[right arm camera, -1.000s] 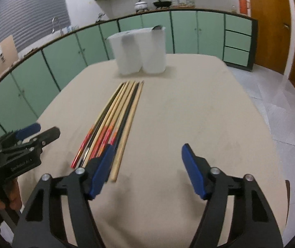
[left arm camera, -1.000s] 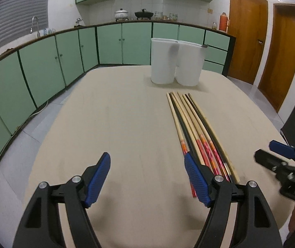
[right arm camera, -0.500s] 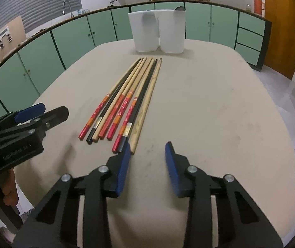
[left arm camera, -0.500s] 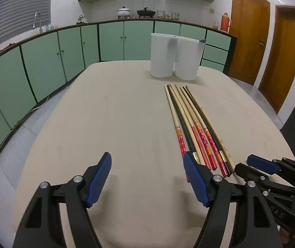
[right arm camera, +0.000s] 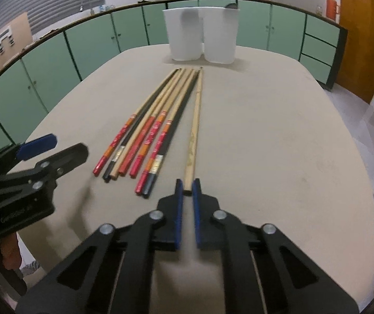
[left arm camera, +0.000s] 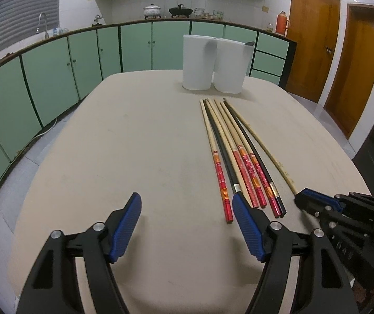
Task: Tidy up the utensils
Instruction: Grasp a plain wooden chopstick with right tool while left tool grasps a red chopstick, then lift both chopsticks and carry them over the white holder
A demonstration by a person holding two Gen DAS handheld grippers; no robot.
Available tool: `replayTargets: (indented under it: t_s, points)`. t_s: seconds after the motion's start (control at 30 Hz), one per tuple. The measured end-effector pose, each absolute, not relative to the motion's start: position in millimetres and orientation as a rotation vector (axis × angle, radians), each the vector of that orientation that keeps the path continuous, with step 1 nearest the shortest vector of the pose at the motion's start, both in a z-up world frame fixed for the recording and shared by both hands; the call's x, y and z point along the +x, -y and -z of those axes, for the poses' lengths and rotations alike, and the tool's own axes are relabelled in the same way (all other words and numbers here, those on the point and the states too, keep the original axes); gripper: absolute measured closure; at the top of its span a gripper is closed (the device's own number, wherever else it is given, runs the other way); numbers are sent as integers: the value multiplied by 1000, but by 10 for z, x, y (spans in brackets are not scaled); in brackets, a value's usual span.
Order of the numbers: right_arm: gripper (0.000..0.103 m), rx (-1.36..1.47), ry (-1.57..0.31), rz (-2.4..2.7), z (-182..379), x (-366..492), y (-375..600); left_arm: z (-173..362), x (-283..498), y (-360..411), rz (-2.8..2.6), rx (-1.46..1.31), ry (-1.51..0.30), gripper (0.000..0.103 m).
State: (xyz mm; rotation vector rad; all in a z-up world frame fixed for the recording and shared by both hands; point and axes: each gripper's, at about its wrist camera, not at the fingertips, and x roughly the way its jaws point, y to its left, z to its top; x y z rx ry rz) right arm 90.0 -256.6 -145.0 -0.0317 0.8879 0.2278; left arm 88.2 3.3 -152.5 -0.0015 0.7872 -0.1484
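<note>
Chopsticks (right arm camera: pixel 158 128) lie side by side on the beige surface (right arm camera: pixel 265 136), tips toward two white containers (right arm camera: pixel 202 35) at the far end. Your right hand-held gripper (right arm camera: pixel 187 187) has its blue pads nearly together around the near end of the plain wooden chopstick (right arm camera: pixel 195 130), set just apart from the others. Your left hand-held gripper (left arm camera: pixel 187 225) is spread wide above bare surface, beside the bundle.
</note>
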Motion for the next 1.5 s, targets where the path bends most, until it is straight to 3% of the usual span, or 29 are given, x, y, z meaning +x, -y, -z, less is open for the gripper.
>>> replayTargets:
  t_s: [0.7, 1.1, 1.5]
  points:
    - [92, -3, -882, -230, 1472, 888, 2654, 1702, 924, 110, 158, 22, -850, 49]
    - [96, -15, -868, -224, 1482, 884, 2607, 1708, 925, 220, 154, 56, -822, 97]
    - [96, -4, -823, -231, 1277, 877, 2636, 1373, 900, 103, 165, 27, -752, 97]
